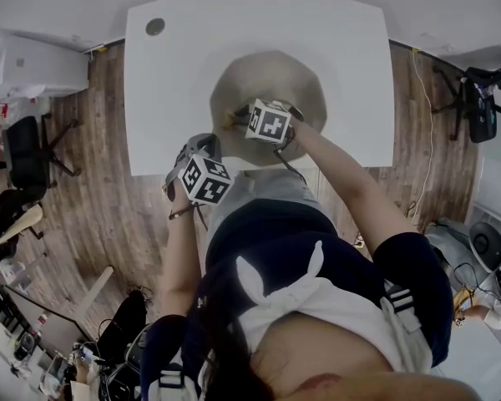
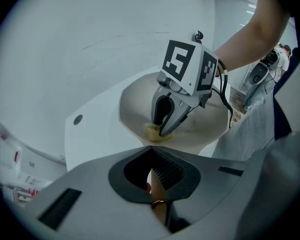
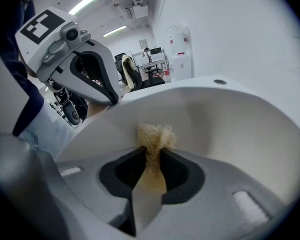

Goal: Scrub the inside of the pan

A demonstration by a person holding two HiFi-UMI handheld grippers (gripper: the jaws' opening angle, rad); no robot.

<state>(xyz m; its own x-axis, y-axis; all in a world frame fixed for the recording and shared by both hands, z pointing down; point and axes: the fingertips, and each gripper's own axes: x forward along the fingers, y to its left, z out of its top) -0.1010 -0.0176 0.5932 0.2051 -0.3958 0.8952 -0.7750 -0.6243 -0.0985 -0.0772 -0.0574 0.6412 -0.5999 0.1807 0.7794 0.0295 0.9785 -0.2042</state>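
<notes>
A pale round pan (image 1: pixel 305 90) sits on the white table (image 1: pixel 334 32). My right gripper (image 1: pixel 244 125) reaches down into it, shut on a yellowish mesh scrubber (image 3: pixel 155 136). The wad presses on the pan's inner wall (image 3: pixel 230 129) at its near left side. From the left gripper view, the scrubber (image 2: pixel 155 132) lies under the right gripper's fingertips (image 2: pixel 162 128) inside the pan (image 2: pixel 210 124). My left gripper (image 2: pixel 157 171) is at the table's front edge, shut on a slim tan handle (image 2: pixel 157 189) with a metal ring, which seems to be the pan's.
A round cable hole (image 1: pixel 155 27) marks the table's far left corner. The person's body stands close against the table's front edge. Office chairs (image 1: pixel 25 149) and clutter stand on the wooden floor at the left, more equipment (image 1: pixel 484 98) at the right.
</notes>
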